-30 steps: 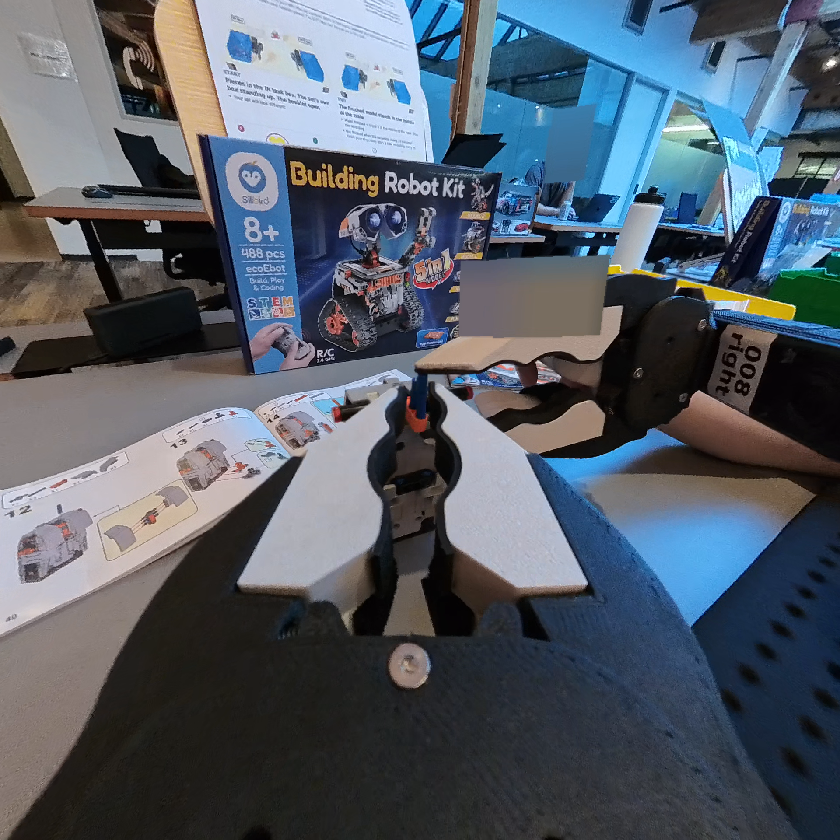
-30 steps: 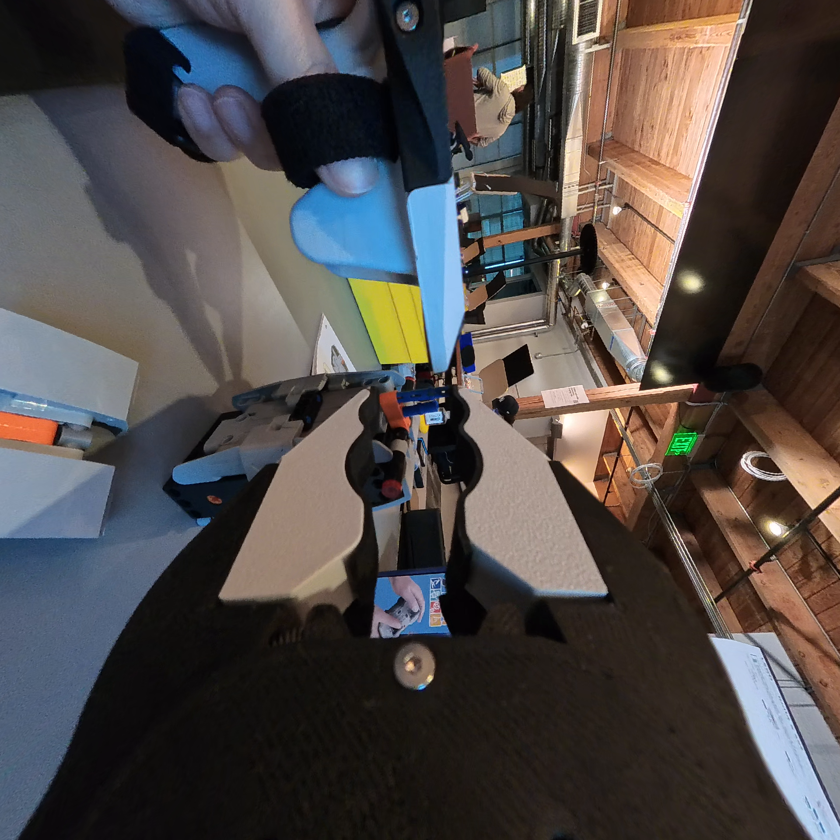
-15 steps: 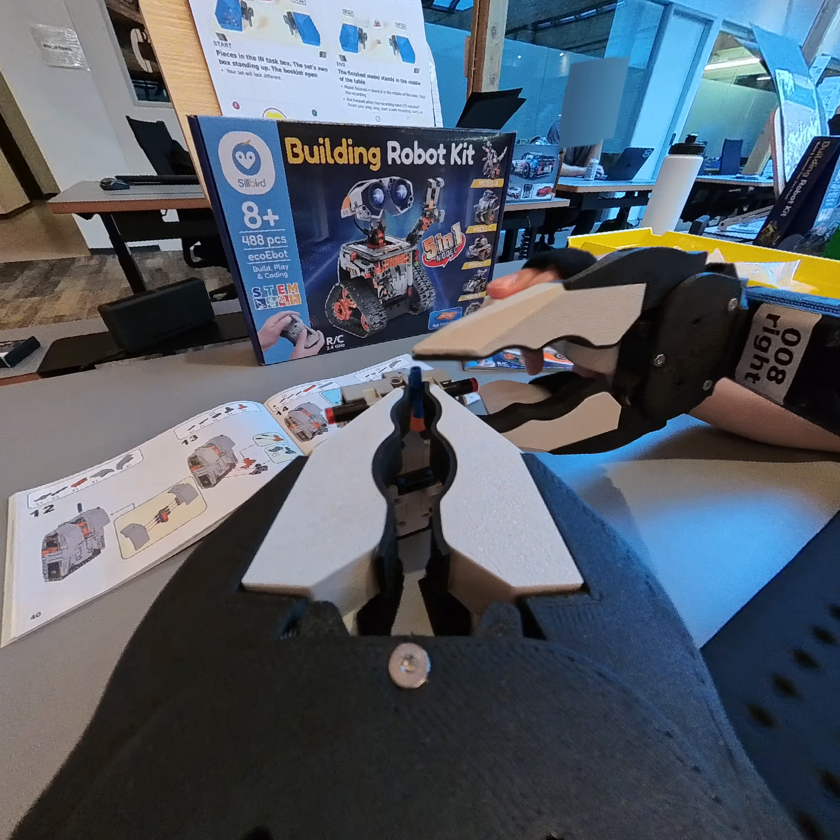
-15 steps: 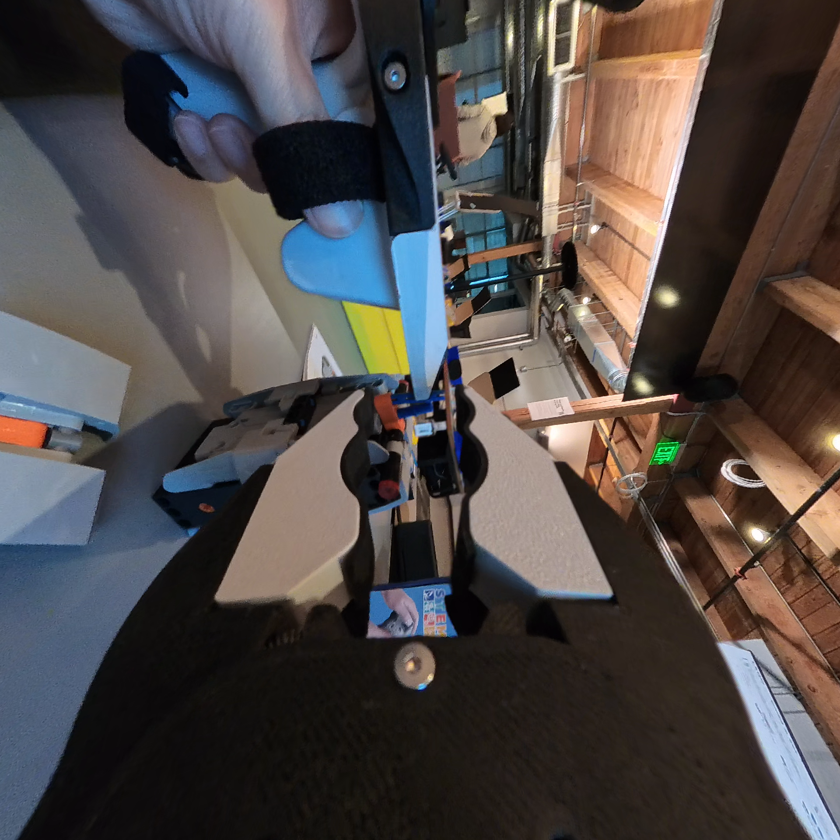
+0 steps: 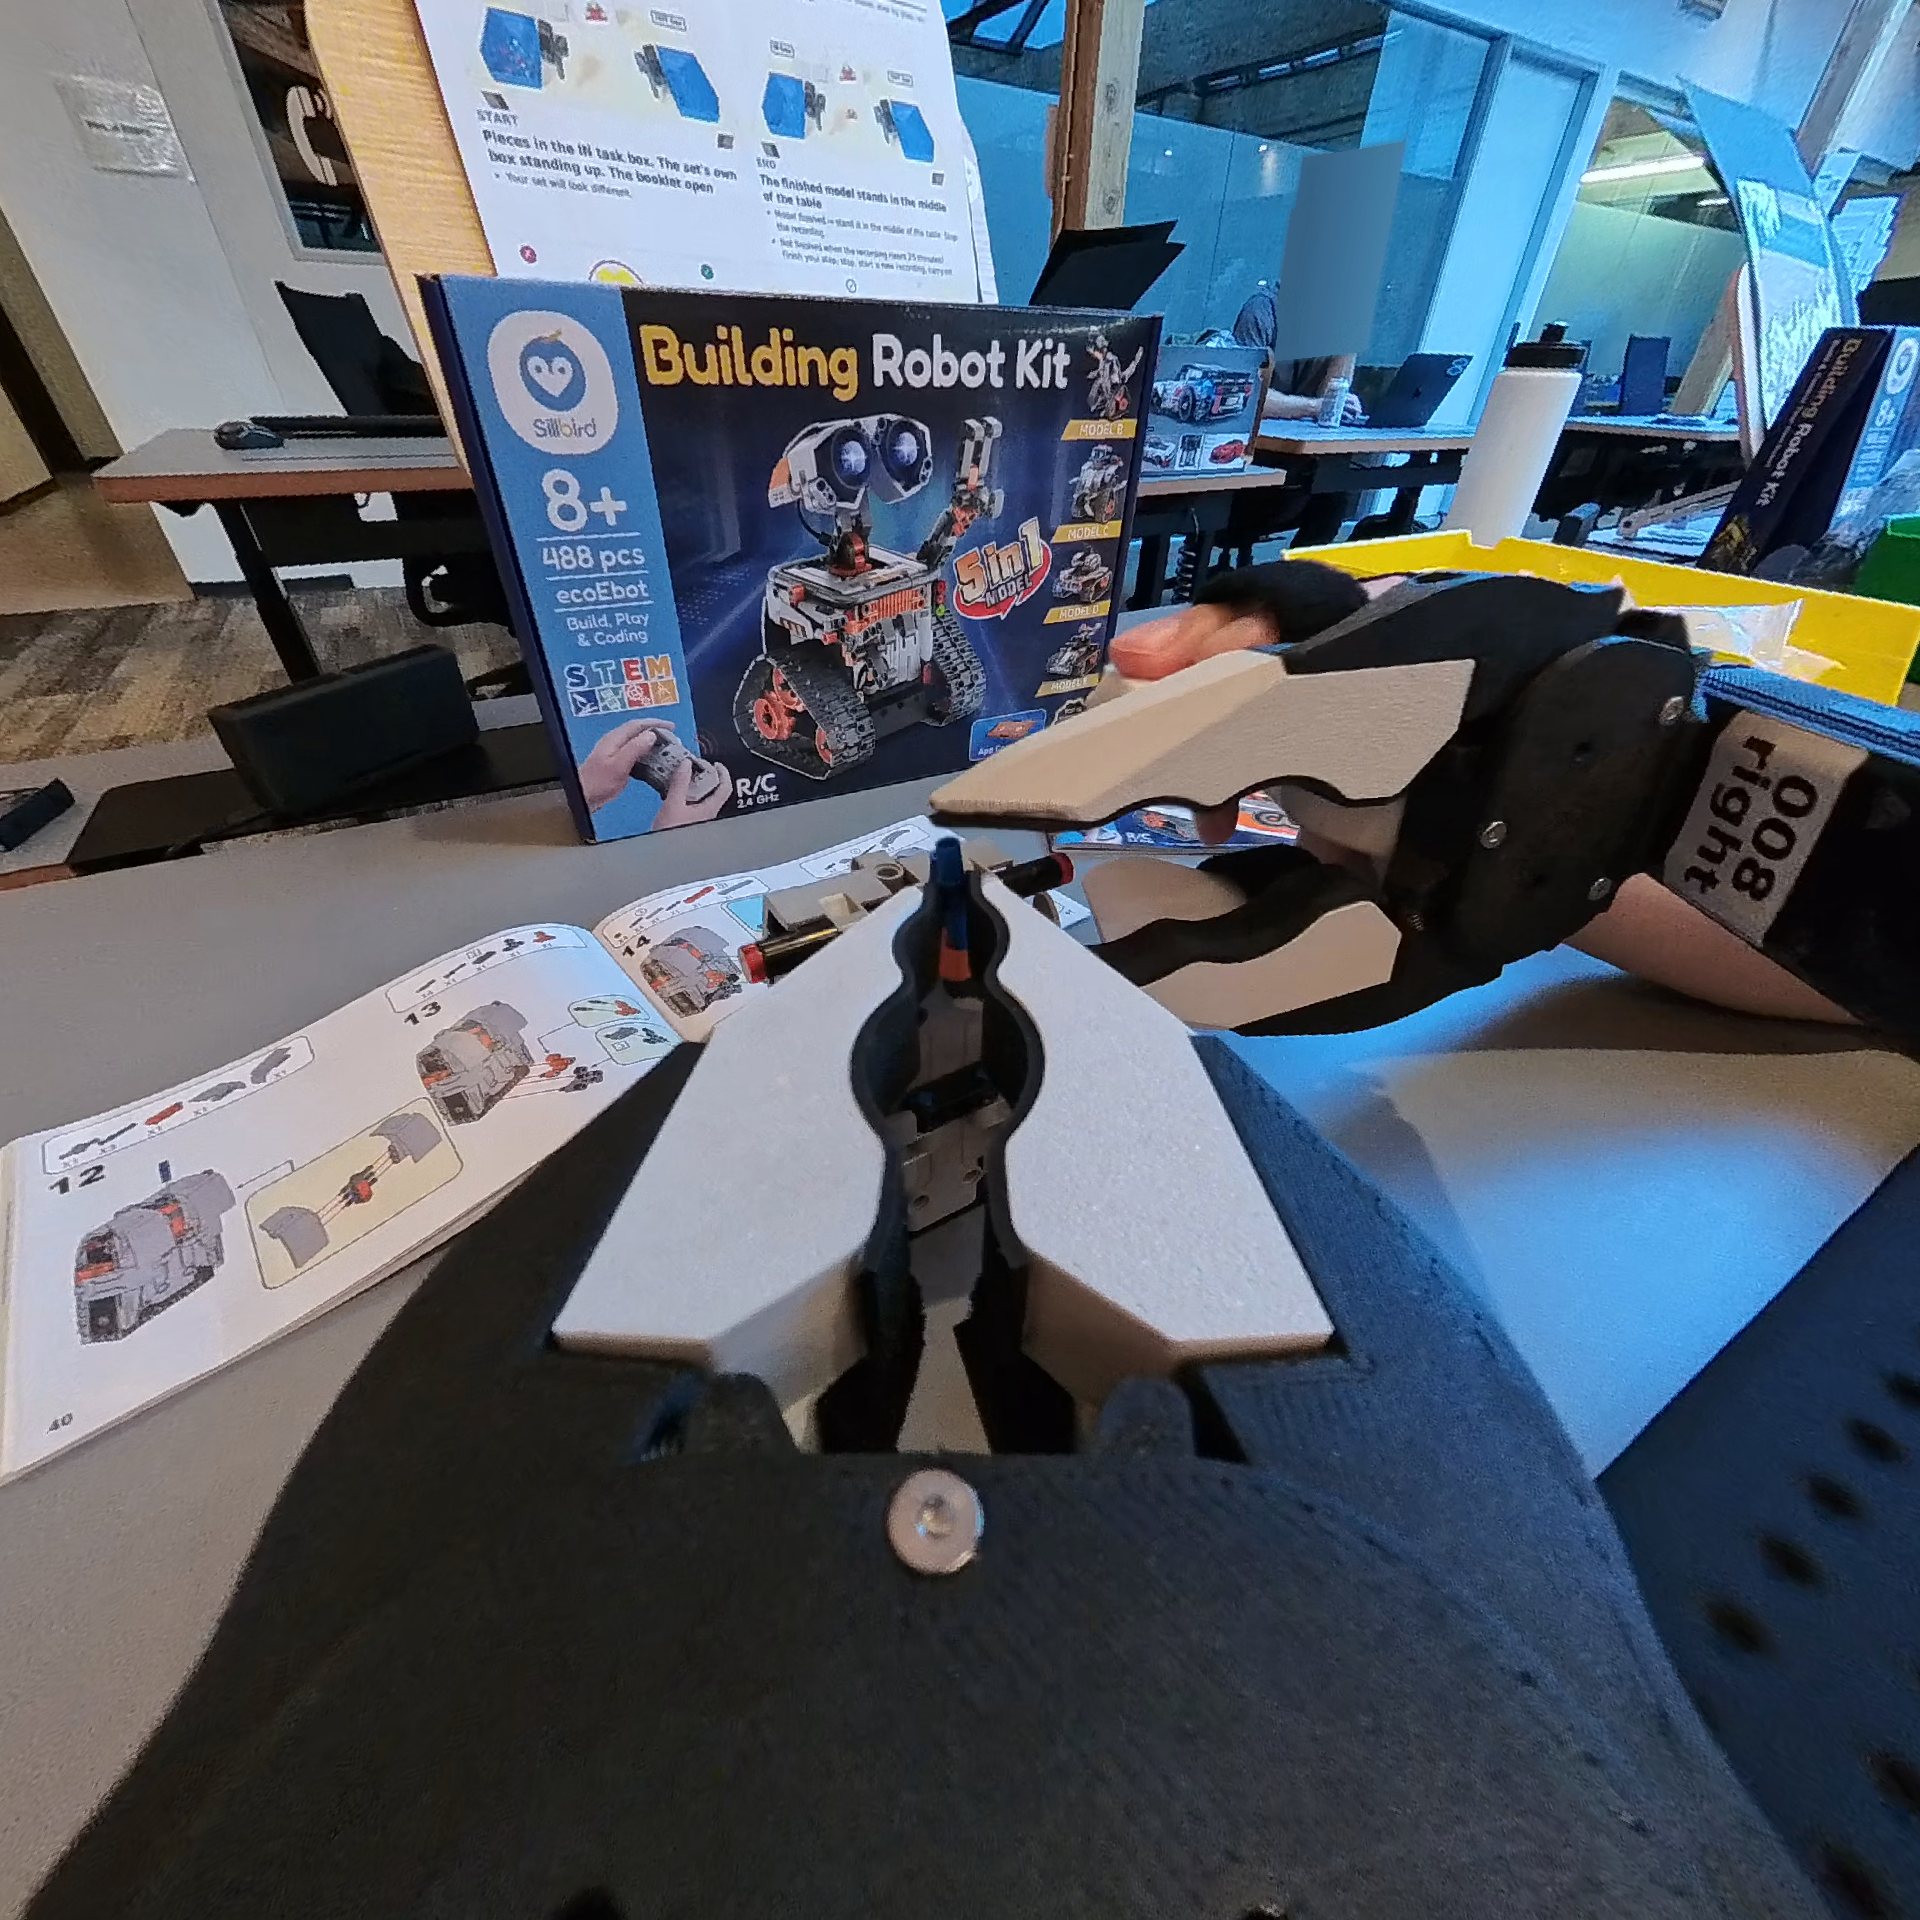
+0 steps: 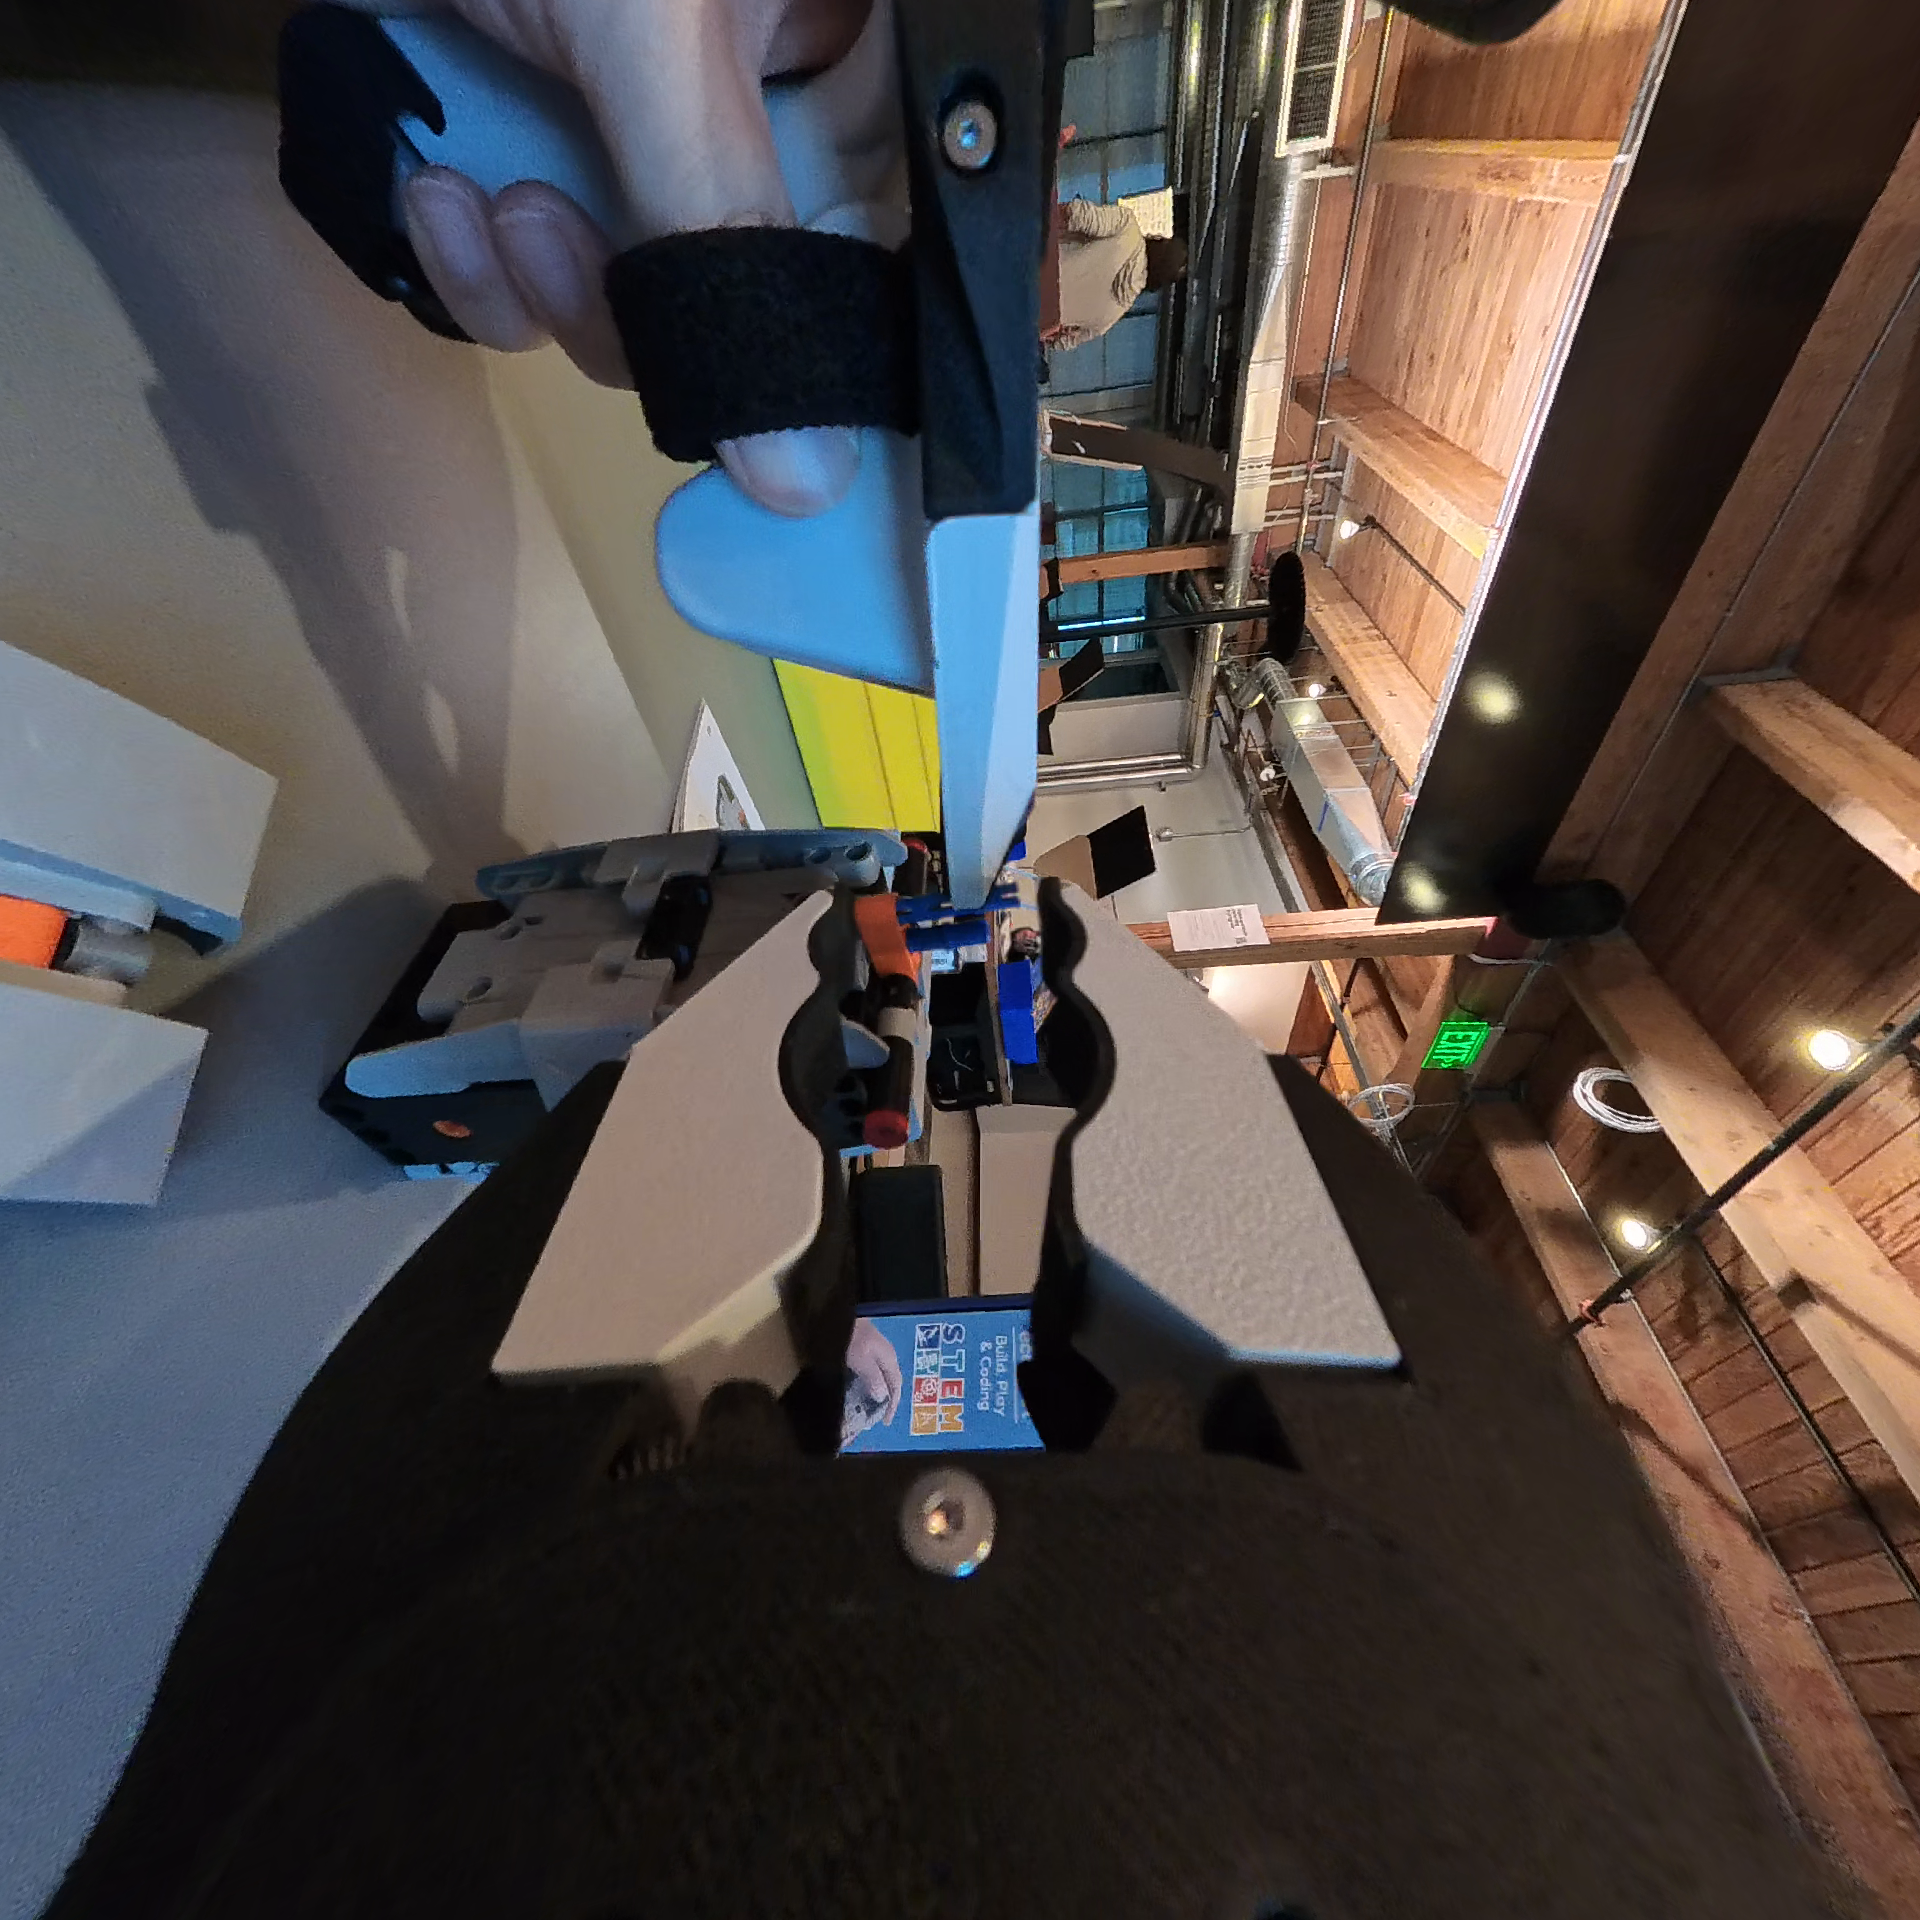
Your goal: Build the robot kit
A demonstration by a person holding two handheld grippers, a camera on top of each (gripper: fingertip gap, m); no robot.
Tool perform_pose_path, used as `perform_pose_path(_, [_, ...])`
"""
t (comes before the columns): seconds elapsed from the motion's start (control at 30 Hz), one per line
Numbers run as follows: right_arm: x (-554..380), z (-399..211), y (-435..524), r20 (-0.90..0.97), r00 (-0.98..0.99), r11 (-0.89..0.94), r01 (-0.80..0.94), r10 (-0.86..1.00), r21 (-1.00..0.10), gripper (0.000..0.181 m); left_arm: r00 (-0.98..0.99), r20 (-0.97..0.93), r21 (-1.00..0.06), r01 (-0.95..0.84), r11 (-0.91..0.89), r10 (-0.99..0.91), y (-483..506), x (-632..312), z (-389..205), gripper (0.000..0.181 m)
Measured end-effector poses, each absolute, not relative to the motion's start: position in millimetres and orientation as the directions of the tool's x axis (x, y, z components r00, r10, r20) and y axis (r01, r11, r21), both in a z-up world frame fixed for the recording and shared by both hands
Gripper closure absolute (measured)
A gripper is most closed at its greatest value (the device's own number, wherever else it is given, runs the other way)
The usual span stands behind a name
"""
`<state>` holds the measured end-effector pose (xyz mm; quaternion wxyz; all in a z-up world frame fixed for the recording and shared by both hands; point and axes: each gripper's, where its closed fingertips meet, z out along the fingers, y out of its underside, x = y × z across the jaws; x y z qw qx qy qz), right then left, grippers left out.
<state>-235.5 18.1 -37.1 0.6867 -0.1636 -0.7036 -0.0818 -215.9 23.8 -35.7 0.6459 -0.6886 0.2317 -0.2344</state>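
While the grey brick model (image 5: 940,1101) sits in the middle of the left wrist view, the left gripper (image 5: 948,904) has its fingers (image 5: 769,1132) clamped on it. A blue pin (image 5: 948,883) pokes up from the top of the model.

Coming in from the right side of that frame, the right gripper (image 5: 1029,862) is turned on its side. Its fingers are apart, and the top one hangs just over the blue pin. In the right wrist view, the same model (image 6: 582,987) shows at the middle left, beside the lower finger (image 6: 707,1132).

Under them is a smooth grey desk (image 5: 1558,1132). An open booklet (image 5: 301,1132) lies flat on it at the left. Behind it, a blue kit box (image 5: 800,540) stands upright. A big paper sheet (image 5: 707,135) leans at the top of the frame. A yellow bin (image 5: 1829,613) sits at the right edge.

Farther back is a big room with more desks (image 5: 281,468) and glass walls. The right wrist view shows wooden beams (image 6: 1683,1101) and small lights at its right side.
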Motion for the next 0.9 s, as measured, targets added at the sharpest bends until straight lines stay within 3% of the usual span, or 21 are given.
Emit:
perform_pose_path(0.47, [-234.7,-39.5,19.0,0.988,-0.014,0.922,0.362,0.152,-0.137,0.152,0.787,-0.026,-0.996,-0.071,-0.049,-0.617,23.5,-215.1,-36.3,0.181])
perform_pose_path(0.9, [-235.2,-39.4,16.9,0.999,-0.002,0.931,0.362,0.052,-0.047,0.152,0.797,-0.107,-0.994,-0.108,0.033,-0.594,20.7,-215.9,-36.2,0.180])
